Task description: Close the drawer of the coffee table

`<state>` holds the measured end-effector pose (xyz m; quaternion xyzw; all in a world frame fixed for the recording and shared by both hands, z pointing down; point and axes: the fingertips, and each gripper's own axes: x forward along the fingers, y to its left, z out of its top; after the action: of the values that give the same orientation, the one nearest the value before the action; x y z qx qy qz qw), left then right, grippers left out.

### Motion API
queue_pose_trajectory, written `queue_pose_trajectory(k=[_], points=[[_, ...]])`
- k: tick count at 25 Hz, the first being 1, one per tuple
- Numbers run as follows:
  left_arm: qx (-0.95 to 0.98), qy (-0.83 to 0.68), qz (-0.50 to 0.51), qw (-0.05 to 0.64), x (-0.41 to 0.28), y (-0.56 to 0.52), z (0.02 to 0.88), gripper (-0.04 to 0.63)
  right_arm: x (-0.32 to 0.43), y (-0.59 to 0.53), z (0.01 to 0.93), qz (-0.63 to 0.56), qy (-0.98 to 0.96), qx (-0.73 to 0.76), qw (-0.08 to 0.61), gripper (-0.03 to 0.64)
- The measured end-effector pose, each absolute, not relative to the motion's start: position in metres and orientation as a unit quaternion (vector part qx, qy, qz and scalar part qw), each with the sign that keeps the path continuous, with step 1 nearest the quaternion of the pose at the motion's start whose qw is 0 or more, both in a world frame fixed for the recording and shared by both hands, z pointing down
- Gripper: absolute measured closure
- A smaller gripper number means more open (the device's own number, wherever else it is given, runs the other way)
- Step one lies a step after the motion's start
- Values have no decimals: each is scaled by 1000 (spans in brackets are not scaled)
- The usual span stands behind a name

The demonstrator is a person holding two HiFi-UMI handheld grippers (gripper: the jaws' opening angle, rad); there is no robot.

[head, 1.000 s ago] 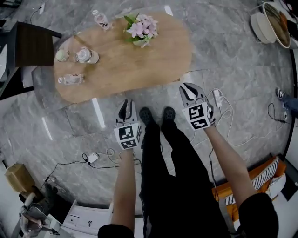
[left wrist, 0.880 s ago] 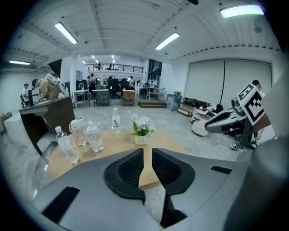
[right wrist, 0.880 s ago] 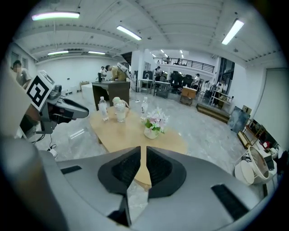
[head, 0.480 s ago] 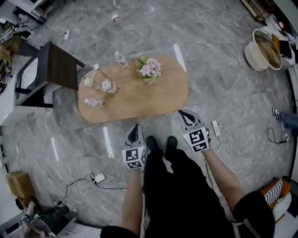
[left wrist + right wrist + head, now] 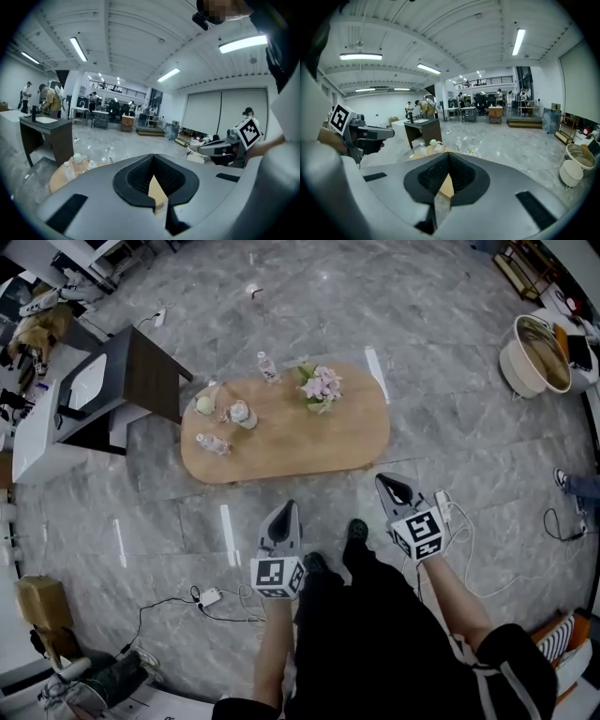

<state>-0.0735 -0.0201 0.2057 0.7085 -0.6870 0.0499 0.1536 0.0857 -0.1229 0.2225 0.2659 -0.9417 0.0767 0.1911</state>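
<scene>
"Though the coffee table [image 5: 309,442] stands just ahead of the person's feet, I can't spot its drawer; the wooden top hides it; can you?"

"No; I'd guess a light drawer on stiff runners, best pushed flat at the middle of its front; slam it and the bottles [image 5: 214,443] and flowers [image 5: 321,387] may topple. Left gripper [image 5: 285,510] and right gripper [image 5: 389,486] are both pressed fully together, holding nothing."

"Room?"

"Open floor around; mind the cables [image 5: 459,521] right of the feet, and the dark desk [image 5: 141,371] near the table's left end."
</scene>
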Motion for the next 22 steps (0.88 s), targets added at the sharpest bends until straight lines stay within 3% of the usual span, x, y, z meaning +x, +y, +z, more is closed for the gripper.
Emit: queue_pose_trajectory(k=[22], points=[[775,-619,-9,126,-94,173,104,583,67,99,92,19,-949,289,123,604]])
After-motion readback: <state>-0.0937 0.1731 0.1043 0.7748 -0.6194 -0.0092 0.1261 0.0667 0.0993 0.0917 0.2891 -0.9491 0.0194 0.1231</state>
